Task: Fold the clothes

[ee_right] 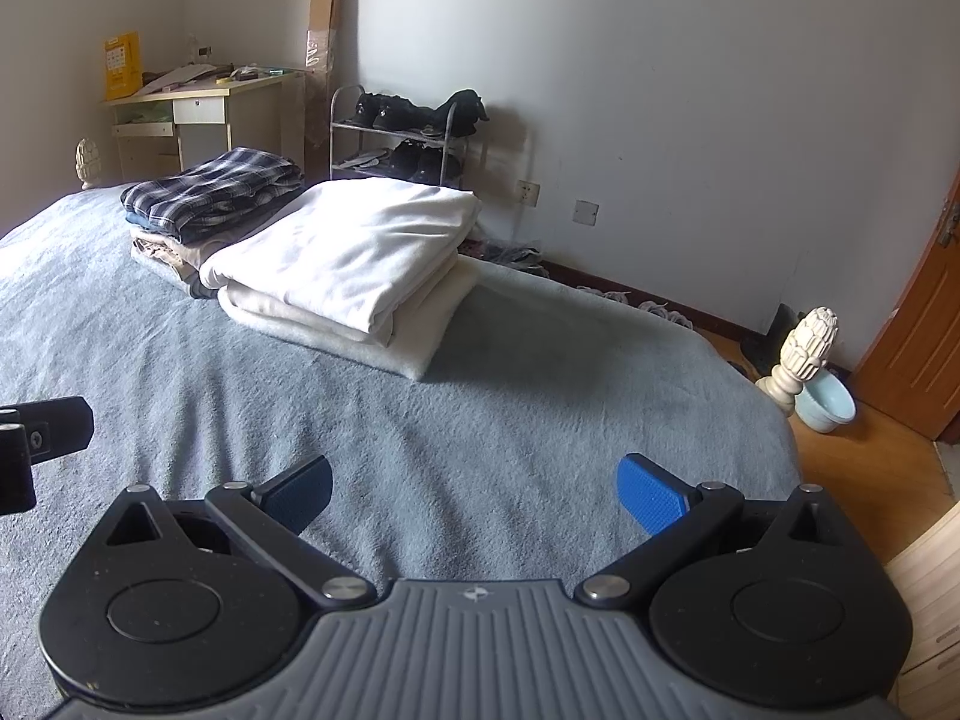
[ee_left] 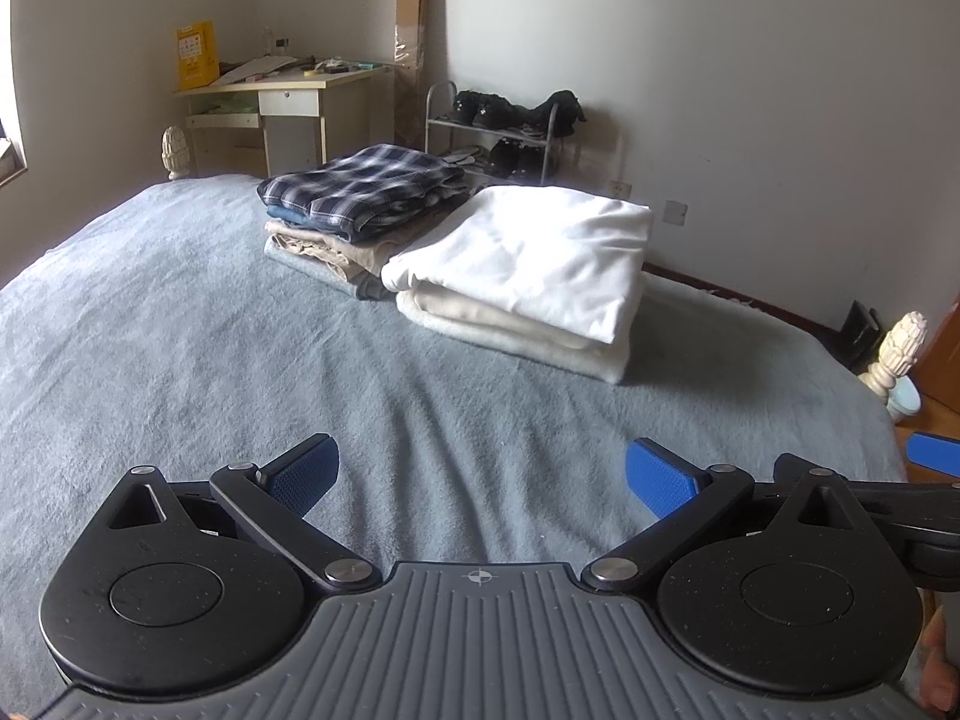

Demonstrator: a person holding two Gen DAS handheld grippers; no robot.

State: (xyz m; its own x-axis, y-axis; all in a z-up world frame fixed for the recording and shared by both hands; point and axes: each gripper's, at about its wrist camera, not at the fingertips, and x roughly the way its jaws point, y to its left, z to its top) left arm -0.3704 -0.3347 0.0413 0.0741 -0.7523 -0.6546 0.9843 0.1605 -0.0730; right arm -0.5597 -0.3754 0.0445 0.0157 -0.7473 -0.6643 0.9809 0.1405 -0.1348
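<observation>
Two piles of folded clothes rest at the far side of a grey-blue bedspread [ee_left: 180, 324] [ee_right: 510, 396]. A folded white garment [ee_left: 534, 252] [ee_right: 354, 240] lies on a cream one [ee_left: 510, 330] [ee_right: 360, 336]. Beside it, a folded plaid shirt [ee_left: 366, 180] [ee_right: 216, 183] tops a stack of beige and grey pieces [ee_left: 324, 246] [ee_right: 168, 252]. My left gripper [ee_left: 480, 474] hovers open over bare bedspread, well short of the piles, nothing between its blue pads. My right gripper [ee_right: 474, 489] is also open and holds nothing. A blue pad of the right gripper [ee_left: 933, 453] shows at the left wrist view's right edge.
A desk [ee_left: 282, 102] [ee_right: 198, 108] and a shoe rack [ee_left: 498, 132] [ee_right: 408, 132] stand by the far wall. Carved bedposts [ee_left: 900, 348] [ee_right: 804, 348] mark the bed's corners. A pale blue bowl [ee_right: 828, 405] sits on the wooden floor near a brown door [ee_right: 918, 330].
</observation>
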